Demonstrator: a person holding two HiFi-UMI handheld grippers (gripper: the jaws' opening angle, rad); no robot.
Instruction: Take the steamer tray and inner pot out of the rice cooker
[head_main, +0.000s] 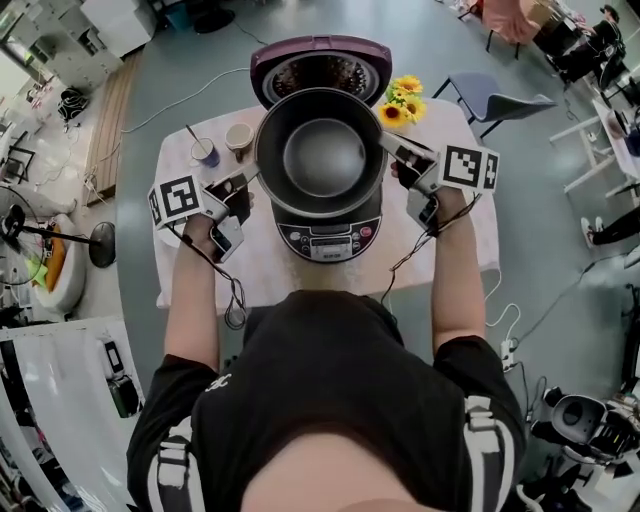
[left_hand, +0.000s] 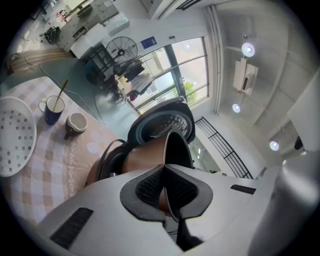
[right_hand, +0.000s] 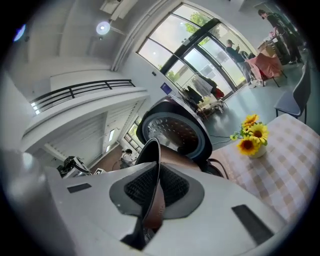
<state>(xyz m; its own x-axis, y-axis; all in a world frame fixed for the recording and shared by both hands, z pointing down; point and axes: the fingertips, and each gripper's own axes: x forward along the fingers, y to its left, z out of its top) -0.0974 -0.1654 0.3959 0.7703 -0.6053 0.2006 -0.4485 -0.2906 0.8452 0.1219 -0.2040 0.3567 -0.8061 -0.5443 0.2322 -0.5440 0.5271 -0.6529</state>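
The dark inner pot (head_main: 320, 150) hangs level above the open rice cooker (head_main: 328, 238), whose purple lid (head_main: 320, 62) stands up behind it. My left gripper (head_main: 246, 180) is shut on the pot's left rim and my right gripper (head_main: 393, 150) on its right rim. In the left gripper view the thin rim and copper wall of the pot (left_hand: 145, 155) run between the pads of the left gripper (left_hand: 164, 172). The right gripper (right_hand: 156, 172) pinches the pot's rim (right_hand: 152, 150) the same way. The white perforated steamer tray (left_hand: 15, 137) lies on the tablecloth to the left.
A blue cup with a stick (head_main: 205, 152) and a beige cup (head_main: 238, 137) stand left of the cooker. Sunflowers in a small vase (head_main: 402, 100) stand at its right. The checked table (head_main: 270, 280) is small; a grey chair (head_main: 500, 100) stands behind its right side.
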